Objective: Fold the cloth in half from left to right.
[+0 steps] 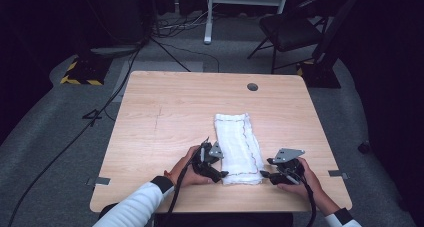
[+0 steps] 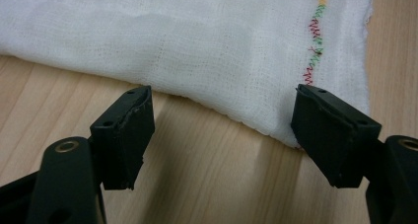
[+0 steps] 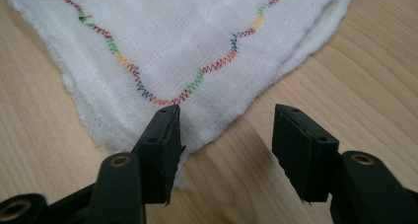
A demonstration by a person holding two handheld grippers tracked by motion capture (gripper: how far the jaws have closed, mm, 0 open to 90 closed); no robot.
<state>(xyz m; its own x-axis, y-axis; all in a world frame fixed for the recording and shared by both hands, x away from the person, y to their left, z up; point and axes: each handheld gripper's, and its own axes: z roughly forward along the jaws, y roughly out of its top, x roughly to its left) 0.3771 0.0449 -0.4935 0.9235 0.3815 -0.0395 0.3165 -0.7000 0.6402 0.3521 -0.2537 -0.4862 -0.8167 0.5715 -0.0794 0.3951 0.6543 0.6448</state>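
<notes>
A white gauze cloth [image 1: 236, 139] with a multicoloured zigzag stitch lies folded into a long strip on the wooden table [image 1: 165, 122]. My left gripper [image 1: 220, 168] sits low at the cloth's near left corner, jaws open. In the left gripper view the cloth's edge [image 2: 207, 51] runs just beyond the open left gripper [image 2: 222, 100], and its corner reaches the right-hand jaw. My right gripper [image 1: 266, 168] is at the near right corner, also open. In the right gripper view the cloth's stitched corner [image 3: 197, 61] points toward the right gripper [image 3: 226, 115], partly under the left-hand jaw; nothing is pinched.
A round cable hole [image 1: 252, 86] sits near the table's far edge. Small tape marks [image 1: 101, 180] lie at the front corners. Beyond the table stand a folding chair [image 1: 290, 29] and a white stand [image 1: 210, 17], with cables on the floor.
</notes>
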